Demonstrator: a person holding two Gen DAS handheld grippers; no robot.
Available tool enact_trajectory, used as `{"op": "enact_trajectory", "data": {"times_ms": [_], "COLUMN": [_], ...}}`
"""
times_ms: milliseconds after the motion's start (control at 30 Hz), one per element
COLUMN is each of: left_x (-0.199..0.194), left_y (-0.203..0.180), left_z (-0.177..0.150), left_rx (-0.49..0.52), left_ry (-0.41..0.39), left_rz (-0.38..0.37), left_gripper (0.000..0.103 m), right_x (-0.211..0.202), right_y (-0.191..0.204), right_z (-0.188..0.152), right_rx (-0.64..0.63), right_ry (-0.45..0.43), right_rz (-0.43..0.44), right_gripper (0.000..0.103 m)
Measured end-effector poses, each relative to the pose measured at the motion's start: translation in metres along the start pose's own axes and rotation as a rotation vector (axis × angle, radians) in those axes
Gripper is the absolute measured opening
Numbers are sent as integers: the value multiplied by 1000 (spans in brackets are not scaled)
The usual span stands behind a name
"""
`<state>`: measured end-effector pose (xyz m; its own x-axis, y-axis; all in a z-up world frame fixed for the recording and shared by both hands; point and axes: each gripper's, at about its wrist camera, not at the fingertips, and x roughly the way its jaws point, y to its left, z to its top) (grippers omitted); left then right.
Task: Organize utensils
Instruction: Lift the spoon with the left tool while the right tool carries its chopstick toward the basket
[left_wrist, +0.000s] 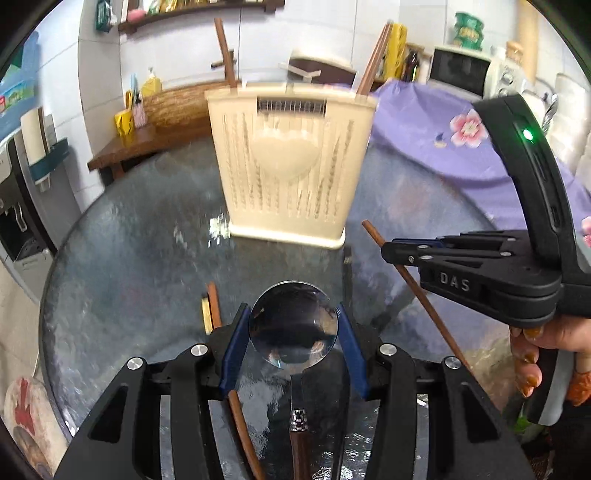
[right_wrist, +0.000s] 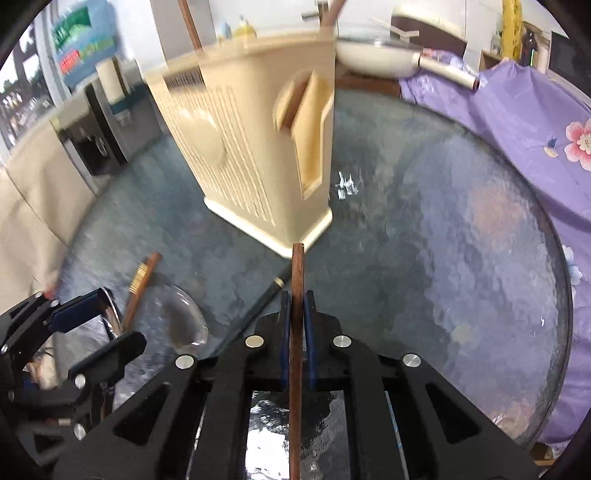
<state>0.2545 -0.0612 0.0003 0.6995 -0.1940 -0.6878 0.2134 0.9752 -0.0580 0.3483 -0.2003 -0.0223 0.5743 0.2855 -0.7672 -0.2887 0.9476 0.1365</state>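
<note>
Left gripper (left_wrist: 293, 332) at bottom centre of the left wrist view, jaws about half open and clamped on the round bowl of a metal spoon (left_wrist: 293, 325), pads touching both edges. Spoon's long axis running straight back toward the camera, wooden handle at the bottom edge, bowl pointing away toward the holder

Right gripper (right_wrist: 295, 306) at bottom centre of the right wrist view, jaws nearly closed and pinching a brown chopstick (right_wrist: 296, 332). Stick running lengthwise between the pads, tip pointing up-frame at the near corner of the cream utensil holder (right_wrist: 258, 147), tail off the bottom edge

Further out on the glass table (right_wrist: 443, 258): loose chopsticks (right_wrist: 142, 280) at lower left of that view, not yet sorted

Holder standing upright mid-frame, a few brown sticks already poking out of its top

Probably best to lift both pieces clear above the holder's rim, then tip each closer to vertical before lowering, handle end or thin end first into a slot. Spoon grip on a curved bowl looks slippy, so slow tilting, no jerks
</note>
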Motion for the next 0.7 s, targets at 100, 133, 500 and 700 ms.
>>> {"op": "enact_trajectory", "data": {"times_ms": [100,133,500,700], "left_x": [-15,-20,-63,-68], "left_y": [3,3,12,20], "left_z": [8,10,27,27], "left_rx": [-6,-12,-3,-14], "left_ry": [-51,-67,-178,-167], "left_rz": [-31,-42,-85,-104], "left_gripper": [46,46,46,46], "right_x": [-27,-35,-126,-154], "right_y": [-2,-4,-8,-7], "right_z": [3,4,5,-2], "right_rx": [14,18,-11,-58], "right_ry": [-75,-97,-284,-309], "right_rz": [53,66,167,157], "right_gripper": [8,8,8,7]}}
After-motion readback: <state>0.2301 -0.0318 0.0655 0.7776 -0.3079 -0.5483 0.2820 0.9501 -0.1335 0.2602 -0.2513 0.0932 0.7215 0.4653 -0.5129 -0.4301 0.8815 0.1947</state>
